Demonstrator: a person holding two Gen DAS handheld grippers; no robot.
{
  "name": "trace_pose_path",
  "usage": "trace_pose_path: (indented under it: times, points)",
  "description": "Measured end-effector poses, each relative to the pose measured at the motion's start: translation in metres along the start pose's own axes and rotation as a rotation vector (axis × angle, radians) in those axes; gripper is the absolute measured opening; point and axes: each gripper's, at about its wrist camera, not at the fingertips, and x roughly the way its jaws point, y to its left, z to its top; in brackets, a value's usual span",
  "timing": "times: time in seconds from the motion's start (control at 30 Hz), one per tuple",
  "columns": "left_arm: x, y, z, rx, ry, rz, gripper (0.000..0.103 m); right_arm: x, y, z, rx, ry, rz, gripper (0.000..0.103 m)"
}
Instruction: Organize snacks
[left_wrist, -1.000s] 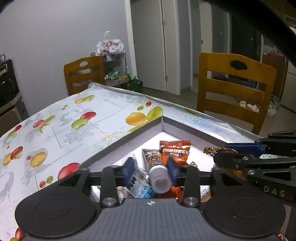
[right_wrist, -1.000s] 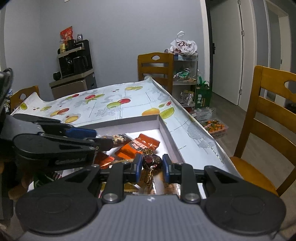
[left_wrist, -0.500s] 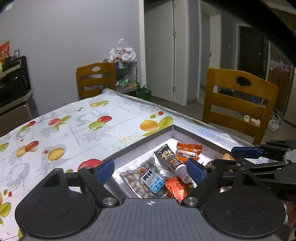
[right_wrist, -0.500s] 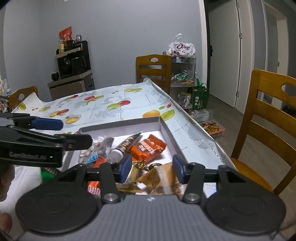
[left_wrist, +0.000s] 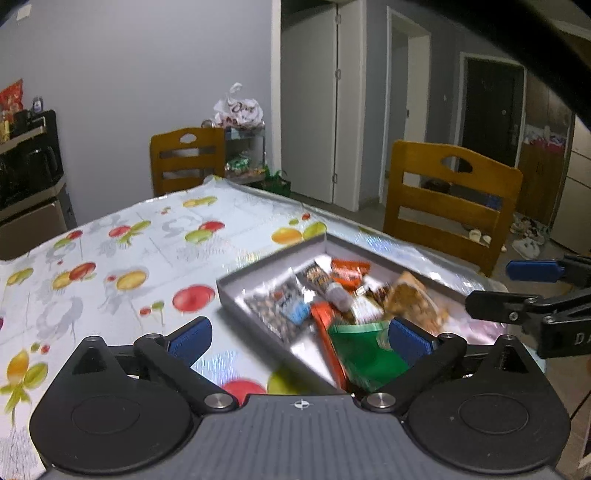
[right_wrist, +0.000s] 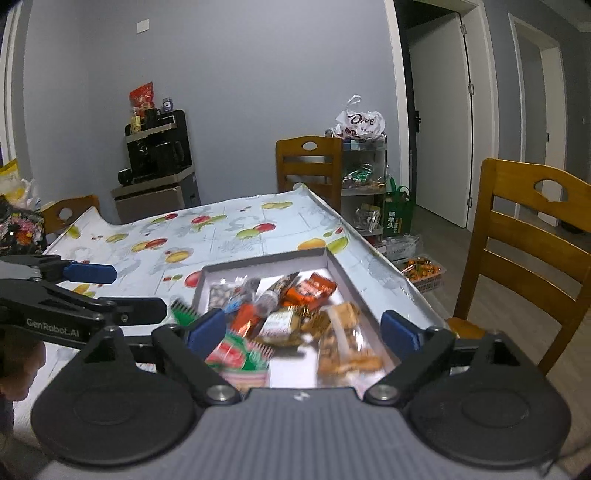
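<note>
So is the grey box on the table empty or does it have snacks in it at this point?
It has snacks in it. The grey box holds a loose pile of wrapped snacks, including an orange packet and a bag of nuts, lying flat.

Glossy fruit-print tablecloth, shiny foil snack wrappers, matt grey box, varnished wooden chair

place: home dining rm; evid: fruit-print tablecloth; wooden chairs; coffee machine; doors
</note>
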Motion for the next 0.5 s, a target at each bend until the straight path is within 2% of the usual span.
trace_pose_path:
  times: [0.2, 0.3, 0.5]
  points:
    - [-0.021, -0.004, -0.024, -0.008, 0.037, -0.017, 0.103, -0.034, 0.014, -0.027, 0.028, 0.055, 0.0, 0.097]
    - [-0.024, -0.006, -0.035, -0.004, 0.061, -0.005, 0.103, -0.044, 0.028, -0.044, 0.002, 0.081, 0.001, 0.098]
    - [-0.025, -0.008, -0.06, 0.023, 0.114, 0.008, 0.103, -0.041, 0.046, -0.075, 0.004, 0.187, -0.004, 0.099]
